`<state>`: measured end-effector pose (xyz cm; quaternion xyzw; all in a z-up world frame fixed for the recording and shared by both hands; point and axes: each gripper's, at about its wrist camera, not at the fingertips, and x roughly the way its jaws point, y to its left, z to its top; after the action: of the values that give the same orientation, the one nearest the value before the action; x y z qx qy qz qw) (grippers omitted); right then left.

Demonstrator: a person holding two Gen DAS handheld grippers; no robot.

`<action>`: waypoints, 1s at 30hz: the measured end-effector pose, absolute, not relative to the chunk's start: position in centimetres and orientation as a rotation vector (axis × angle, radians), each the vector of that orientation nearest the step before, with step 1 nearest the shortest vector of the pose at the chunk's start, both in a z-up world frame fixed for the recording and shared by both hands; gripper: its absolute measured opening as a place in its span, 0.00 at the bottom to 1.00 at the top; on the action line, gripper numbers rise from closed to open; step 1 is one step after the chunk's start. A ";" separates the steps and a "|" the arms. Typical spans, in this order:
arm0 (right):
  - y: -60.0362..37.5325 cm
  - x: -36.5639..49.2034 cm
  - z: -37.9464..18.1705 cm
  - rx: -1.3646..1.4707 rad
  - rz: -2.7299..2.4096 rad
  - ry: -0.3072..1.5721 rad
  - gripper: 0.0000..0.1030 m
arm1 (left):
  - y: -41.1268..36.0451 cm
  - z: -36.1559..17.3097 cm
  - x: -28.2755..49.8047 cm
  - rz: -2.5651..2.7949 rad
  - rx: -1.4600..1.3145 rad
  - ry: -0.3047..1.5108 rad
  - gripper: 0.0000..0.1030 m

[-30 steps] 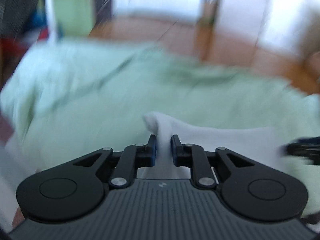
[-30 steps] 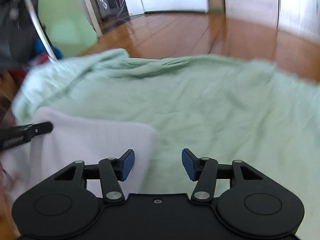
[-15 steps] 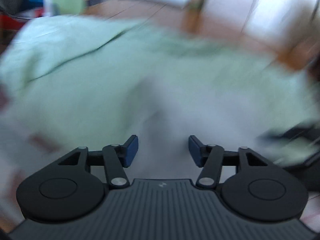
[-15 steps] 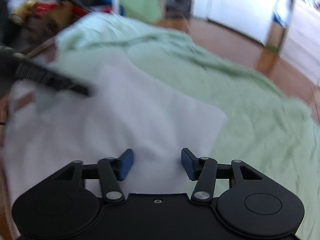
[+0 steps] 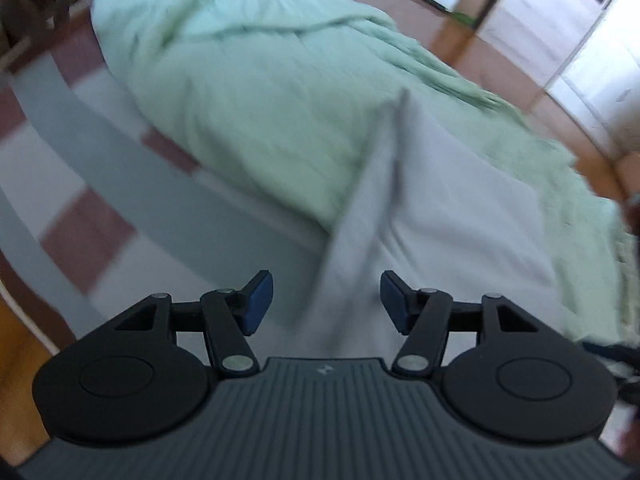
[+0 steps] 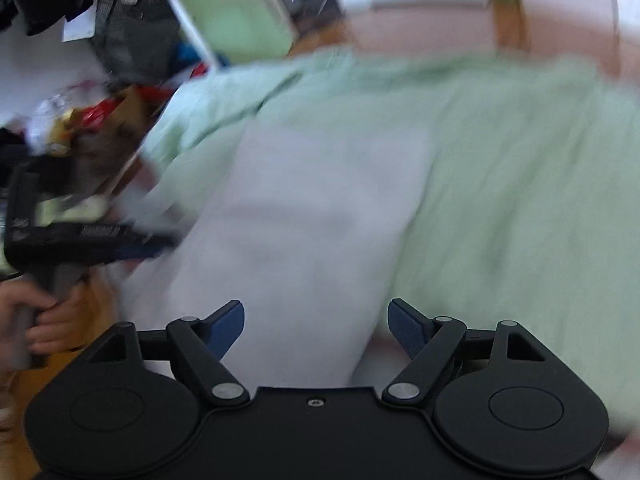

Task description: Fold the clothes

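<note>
A white garment (image 5: 460, 208) lies folded on a pale green blanket (image 5: 248, 92). One raised fold of it runs toward my left gripper (image 5: 326, 300), which is open with the fold lying between its blue pads, not clamped. In the right wrist view the same white garment (image 6: 312, 220) stretches ahead on the green blanket (image 6: 520, 168). My right gripper (image 6: 316, 328) is open above its near end. The left gripper (image 6: 88, 236) appears at the far left of that view, held by a hand (image 6: 36, 320). Both views are blurred.
A grey, white and maroon checked cloth (image 5: 80, 152) lies left of the blanket. Wooden floor (image 5: 500, 60) and a doorway lie beyond. Clutter and dark clothes (image 6: 100, 40) crowd the back left, next to a white pole (image 6: 188, 20).
My left gripper has let go of the white garment and opened. Both grippers have swung over the garment; the right one stayed open throughout.
</note>
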<state>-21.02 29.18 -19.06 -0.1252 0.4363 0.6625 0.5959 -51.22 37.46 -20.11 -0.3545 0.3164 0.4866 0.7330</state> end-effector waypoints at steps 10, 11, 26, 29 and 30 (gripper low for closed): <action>24.4 -19.8 -26.8 0.130 1.483 1.607 0.81 | 34.2 -21.9 -54.6 0.983 -0.977 0.637 0.67; 24.3 -20.2 -26.8 0.124 1.483 1.601 0.81 | 33.7 -21.6 -54.6 0.984 -0.950 0.642 0.67; 29.5 -21.1 -19.7 -0.009 1.633 1.423 0.21 | 24.5 -16.1 -48.0 0.673 -0.399 0.711 0.70; 30.8 -20.4 -19.0 0.033 1.627 1.453 0.21 | 22.8 -15.8 -46.8 0.582 -0.307 0.739 0.72; 31.2 -20.3 -18.9 0.046 1.626 1.462 0.21 | 22.4 -16.3 -46.4 0.575 -0.283 0.763 0.76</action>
<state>-20.25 31.23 -18.94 0.0186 0.5937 0.6603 0.4596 -46.43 22.41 -16.28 -0.1358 0.3657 0.2756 0.8786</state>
